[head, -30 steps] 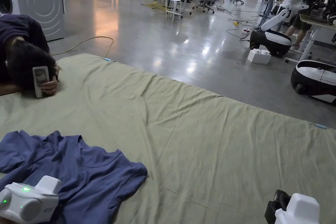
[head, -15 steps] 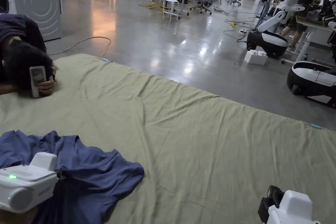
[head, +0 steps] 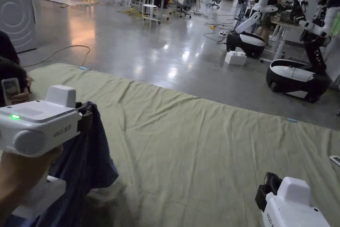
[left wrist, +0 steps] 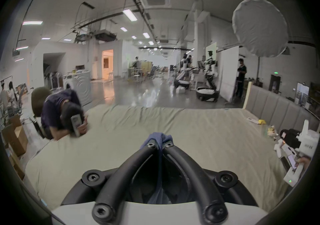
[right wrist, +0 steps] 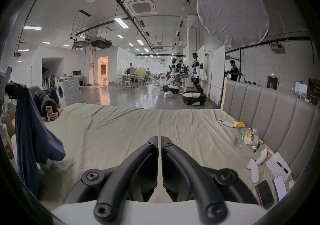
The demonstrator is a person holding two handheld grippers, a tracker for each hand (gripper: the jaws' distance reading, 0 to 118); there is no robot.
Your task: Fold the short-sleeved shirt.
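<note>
Closest in, the right gripper (right wrist: pixel 159 139) hovers low over the green sheet (head: pixel 199 144), its jaws drawn together on nothing, only a thin slit between them. Up on the other side, the left gripper (left wrist: pixel 160 144) has its jaws clamped on a bunched fold of the blue shirt (head: pixel 88 158), and the shirt hangs from that pinch above the near left of the bed, its lowest folds seemingly brushing the sheet. So its long axis runs top to bottom, pinched end up, loose end pointing down; which hem or shoulder is held, I cannot tell.

The step in hand looks like lifting to spread. To do it well, the free gripper should take a second edge level with the first, pull the cloth taut, then lay it flat mid-bed, clear of the person (head: pixel 10 78) leaning on the far left edge.
</note>
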